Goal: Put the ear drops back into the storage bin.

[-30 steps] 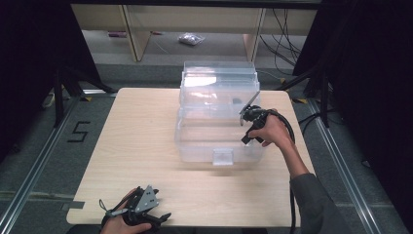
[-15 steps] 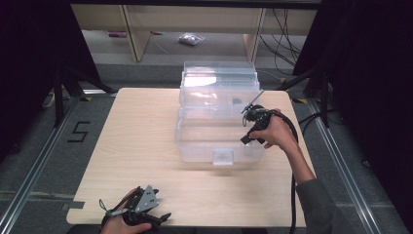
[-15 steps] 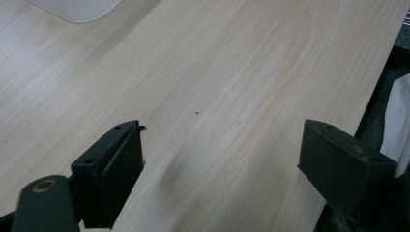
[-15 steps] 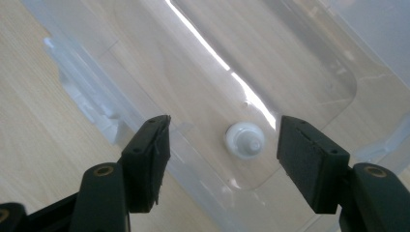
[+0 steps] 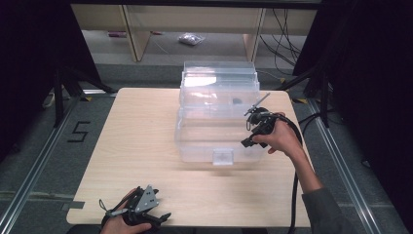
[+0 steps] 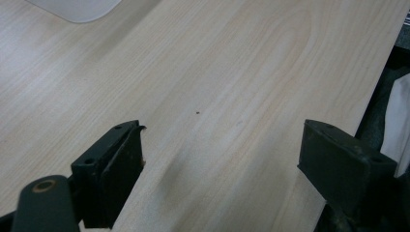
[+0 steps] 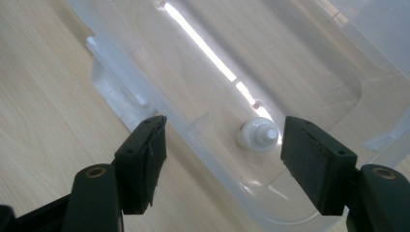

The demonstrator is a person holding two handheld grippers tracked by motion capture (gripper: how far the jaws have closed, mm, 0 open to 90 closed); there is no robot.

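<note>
Tongs in the person's right hand hang over the right rim of a clear plastic bin on the counter. Their jaws have just been opening and now stand apart, gripping nothing — a small white bottle-like piece lies on the bin floor below and between them, apparently just let go. Since a second ago this hand has lifted slightly. Left tongs rest wide open and empty near the counter's front edge.

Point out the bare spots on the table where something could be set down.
The light wooden table is bare left of the clear plastic storage bin, and along the near strip between the bin and the left gripper. It is crowded at the bin's right side, where the right gripper hangs, jaws just opened, nothing between them.
</note>
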